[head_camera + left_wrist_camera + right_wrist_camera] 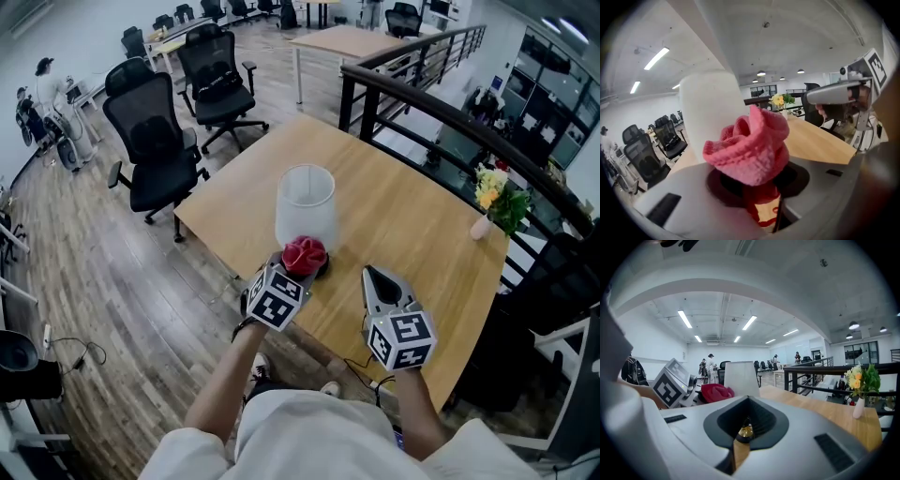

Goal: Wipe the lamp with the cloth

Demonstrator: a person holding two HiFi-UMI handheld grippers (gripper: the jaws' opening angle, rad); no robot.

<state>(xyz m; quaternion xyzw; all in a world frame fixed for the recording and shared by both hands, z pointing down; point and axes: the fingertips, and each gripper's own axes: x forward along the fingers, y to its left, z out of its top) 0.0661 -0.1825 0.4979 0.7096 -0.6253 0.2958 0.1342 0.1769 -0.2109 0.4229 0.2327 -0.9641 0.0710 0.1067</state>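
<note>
The lamp [306, 202], with a plain white shade, stands upright on the wooden table [422, 225], close to the table's near left edge. The left gripper [298, 266] has its jaws clamped on a bunched red cloth [304, 253], which bulges out in folds beyond the tips. The cloth sits low in front of the shade, on the person's side of it. It is very close to the shade, but no view shows clearly whether the two touch. The right gripper [377, 276] hovers just beside the left one, to its right, over bare table. Its jaws are pressed together and hold nothing, and it points roughly past the lamp's right side. A small vase of yellow flowers [495, 199] stands at the table's far right edge, well apart from the lamp. Black office chairs [155, 141] stand on the floor beyond the table's left side.
</note>
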